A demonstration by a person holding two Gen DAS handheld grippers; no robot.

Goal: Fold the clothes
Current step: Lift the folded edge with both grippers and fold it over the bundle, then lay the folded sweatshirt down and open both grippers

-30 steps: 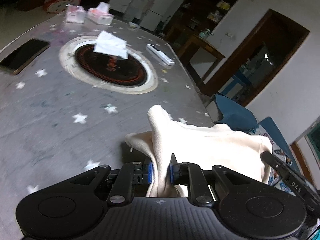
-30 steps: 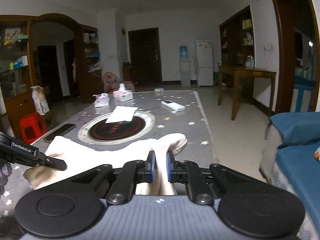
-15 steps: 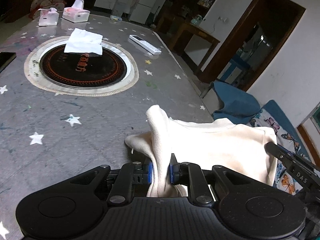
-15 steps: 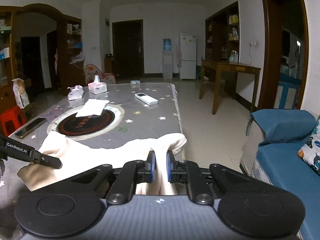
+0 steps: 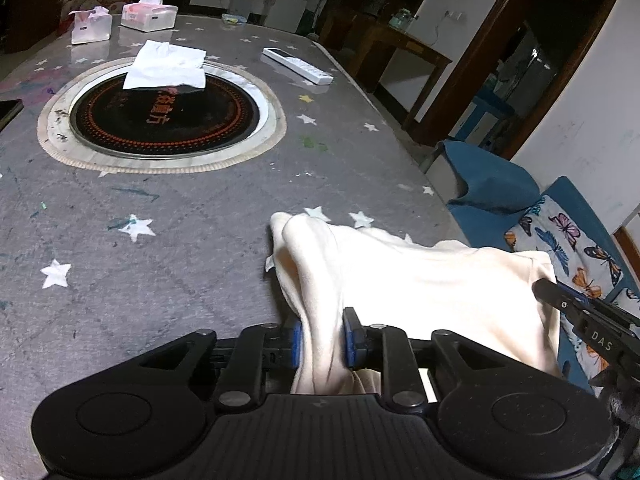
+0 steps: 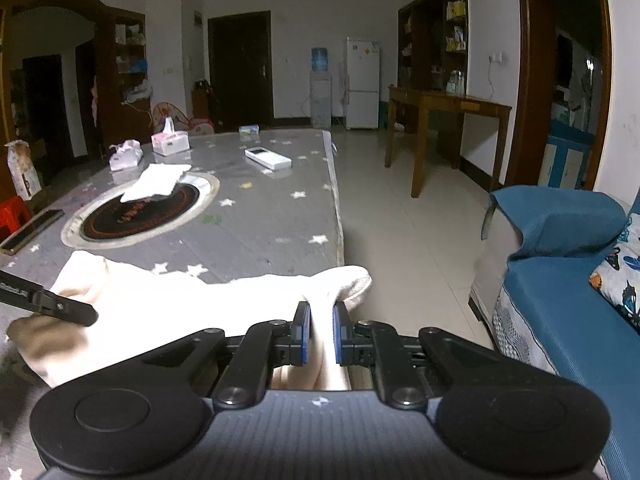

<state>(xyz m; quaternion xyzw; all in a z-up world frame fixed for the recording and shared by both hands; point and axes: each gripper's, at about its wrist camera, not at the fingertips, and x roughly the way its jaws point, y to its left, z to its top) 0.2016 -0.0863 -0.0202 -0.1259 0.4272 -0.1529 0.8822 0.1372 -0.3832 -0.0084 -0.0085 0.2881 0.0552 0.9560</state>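
Note:
A cream garment [image 5: 420,280] is held stretched between both grippers over the near right part of the grey star-patterned table [image 5: 180,208]. My left gripper [image 5: 323,340] is shut on one bunched edge of it. My right gripper [image 6: 320,332] is shut on the other edge of the garment [image 6: 180,304], near the table's right rim. Each gripper's black finger shows at the side of the other's view. The garment's lower part is hidden behind the grippers.
A round black hotplate [image 5: 164,114] with a white tissue [image 5: 166,66] sits mid-table. Beyond lie a white remote [image 5: 298,66], two tissue packs [image 5: 148,12] and a phone [image 6: 30,232] at the left edge. A blue sofa [image 6: 560,280] stands right, a wooden desk [image 6: 448,100] behind.
Both grippers have shifted with the garment still held. The left view now looks farther along the table. The right view has swung right, showing more floor and sofa.

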